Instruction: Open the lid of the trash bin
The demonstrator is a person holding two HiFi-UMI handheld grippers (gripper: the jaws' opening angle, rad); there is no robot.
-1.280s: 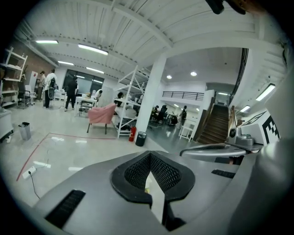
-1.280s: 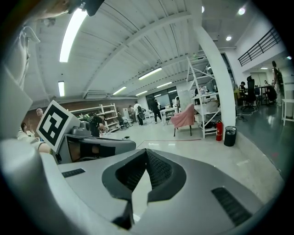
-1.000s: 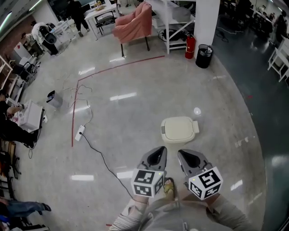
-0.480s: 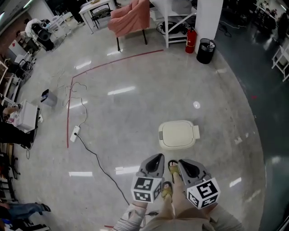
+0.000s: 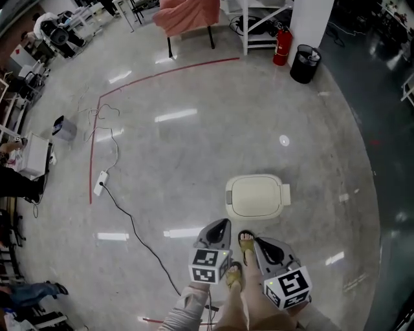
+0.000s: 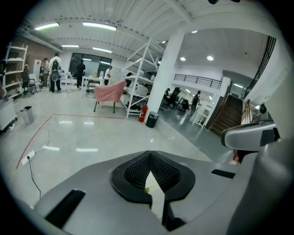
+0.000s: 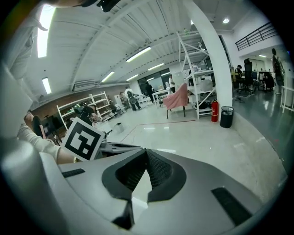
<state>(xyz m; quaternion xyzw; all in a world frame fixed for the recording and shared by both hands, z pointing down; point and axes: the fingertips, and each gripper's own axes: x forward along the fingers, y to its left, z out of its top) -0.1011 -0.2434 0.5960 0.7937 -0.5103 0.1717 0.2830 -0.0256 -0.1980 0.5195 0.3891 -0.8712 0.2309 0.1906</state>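
Observation:
The trash bin (image 5: 257,196) is a low cream box on the floor with its flat lid down, seen from above in the head view. My left gripper (image 5: 220,224) and right gripper (image 5: 260,241) hang side by side just short of the bin's near edge, both held apart from it. Each has its jaws together with nothing between them. In the left gripper view the left gripper (image 6: 149,153) points across the open floor. The right gripper (image 7: 146,150) does the same in its own view. Neither gripper view shows the bin plainly.
My sandalled feet (image 5: 244,242) stand between the grippers. A black cable with a power strip (image 5: 99,183) runs across the floor at the left. A red tape line (image 5: 129,90), a pink chair (image 5: 187,13), a fire extinguisher (image 5: 281,48) and a black waste basket (image 5: 305,63) lie farther off.
I have walked toward the bin: it has come nearer to both grippers in the head view. Both grippers stayed side by side and shut.

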